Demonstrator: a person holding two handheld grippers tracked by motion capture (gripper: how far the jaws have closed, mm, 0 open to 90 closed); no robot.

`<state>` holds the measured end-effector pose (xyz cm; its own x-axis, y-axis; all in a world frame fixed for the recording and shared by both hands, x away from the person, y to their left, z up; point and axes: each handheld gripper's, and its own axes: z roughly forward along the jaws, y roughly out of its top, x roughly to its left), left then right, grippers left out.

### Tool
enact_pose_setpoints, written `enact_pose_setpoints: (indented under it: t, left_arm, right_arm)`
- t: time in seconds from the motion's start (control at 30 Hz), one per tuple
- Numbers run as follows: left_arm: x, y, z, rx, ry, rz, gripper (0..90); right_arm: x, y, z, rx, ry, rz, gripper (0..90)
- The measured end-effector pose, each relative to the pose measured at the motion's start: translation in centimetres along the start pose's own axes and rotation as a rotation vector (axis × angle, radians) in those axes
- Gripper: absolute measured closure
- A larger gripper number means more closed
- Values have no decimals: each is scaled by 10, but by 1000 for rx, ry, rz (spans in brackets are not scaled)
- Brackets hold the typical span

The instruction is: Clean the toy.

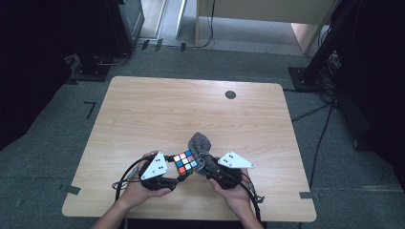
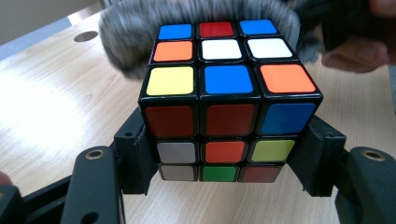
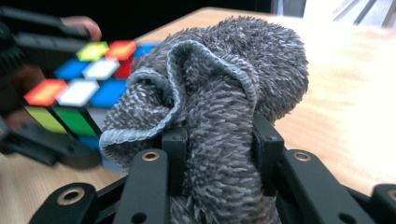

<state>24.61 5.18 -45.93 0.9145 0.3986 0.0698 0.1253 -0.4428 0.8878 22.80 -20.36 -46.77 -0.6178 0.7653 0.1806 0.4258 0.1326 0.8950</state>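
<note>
A scrambled Rubik's cube [image 2: 224, 100] is clamped by its two sides between the jaws of my left gripper [image 2: 224, 158], just above the wooden table [image 1: 157, 109]. From above, the cube [image 1: 185, 161] sits between the two hands near the front edge, with the left gripper [image 1: 177, 172] beside it. My right gripper [image 3: 217, 154] is shut on a bunched grey fluffy cloth [image 3: 219, 93]. The cloth [image 1: 199, 144] presses against the cube's far right side, and the right gripper [image 1: 206, 168] holds it from below. The cube [image 3: 79, 88] lies blurred at the left of the right gripper view.
A small round dark disc [image 1: 230, 94] is set into the table at the back right. Cables [image 1: 125, 174] trail from both grippers toward the front edge. Dark stands and equipment ring the table on the carpeted floor.
</note>
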Motion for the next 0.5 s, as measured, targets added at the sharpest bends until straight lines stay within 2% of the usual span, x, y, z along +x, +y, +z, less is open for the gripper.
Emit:
enact_pose_setpoints:
  t: [0.07, 0.1, 0.13, 0.2, 0.3, 0.33, 0.37, 0.4, 0.43, 0.5]
  left_arm:
    - [1, 1, -2, -10, 3, 1, 340]
    - [1, 1, -2, -10, 3, 1, 340]
    - [3, 1, -4, -17, 4, -5, 340]
    - [3, 1, -4, -16, 4, -9, 340]
    - [3, 0, -3, -3, 2, -7, 340]
    - [3, 0, -3, -3, 2, -7, 341]
    - [2, 0, -2, 4, 1, -1, 341]
    - [-1, 0, 1, 21, 0, 17, 340]
    - [-1, 0, 1, 21, 0, 17, 340]
    - [-5, 0, 4, 25, -7, 29, 340]
  right_arm:
    - [-1, -4, 4, 37, -3, 3, 661]
    - [-1, -4, 4, 37, -3, 3, 661]
    - [-1, -6, 7, 64, -11, -6, 660]
    - [-1, -6, 7, 68, -17, -12, 660]
    - [-1, 0, 0, 15, -43, -13, 661]
    - [-1, 0, 0, 15, -43, -13, 661]
    - [-1, 3, -4, -14, -52, -13, 661]
    - [2, 9, -12, -77, -76, -29, 662]
    - [2, 9, -12, -77, -76, -29, 662]
    - [5, 15, -19, -125, -59, -41, 662]
